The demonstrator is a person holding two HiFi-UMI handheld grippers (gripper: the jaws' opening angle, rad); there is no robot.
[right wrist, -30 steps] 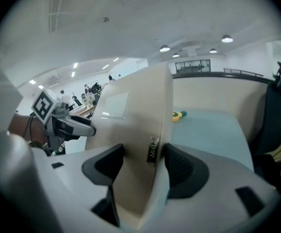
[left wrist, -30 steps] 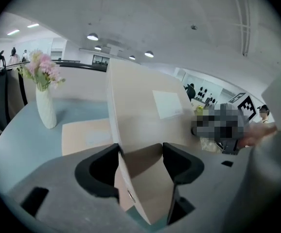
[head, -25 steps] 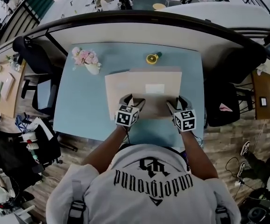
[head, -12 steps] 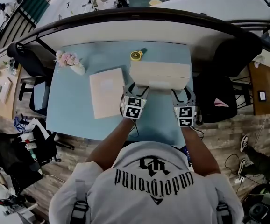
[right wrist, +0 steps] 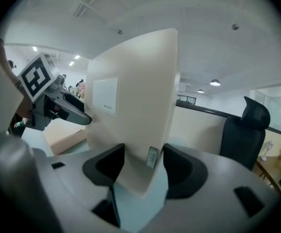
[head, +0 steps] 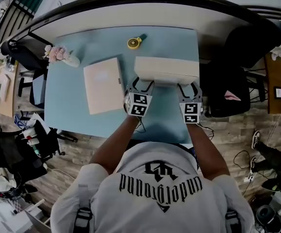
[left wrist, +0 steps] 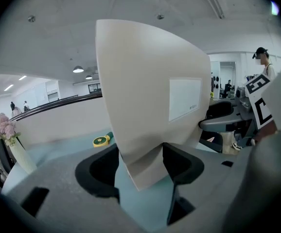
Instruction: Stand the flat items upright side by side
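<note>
Two grippers, the left gripper (head: 141, 85) and the right gripper (head: 189, 88), clamp the near edge of one flat box (head: 167, 71), held upright at three o'clock on the table (head: 72, 115); next it probably needs a steady release before the second box (head: 103, 85), flat at nine o'clock, gets raised beside it.

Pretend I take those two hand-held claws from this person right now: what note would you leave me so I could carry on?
The left gripper: fingers shut on one lower corner of the held box.
The right gripper: fingers shut on its other lower corner.
The held box is upright over the right part of the table; whether its lower edge rests there I cannot tell.
The second box lies flat on the table, to the left, untouched.
Done: one box raised upright.
Left: set it down steady, let go, then stand the second box upright beside it.
</note>
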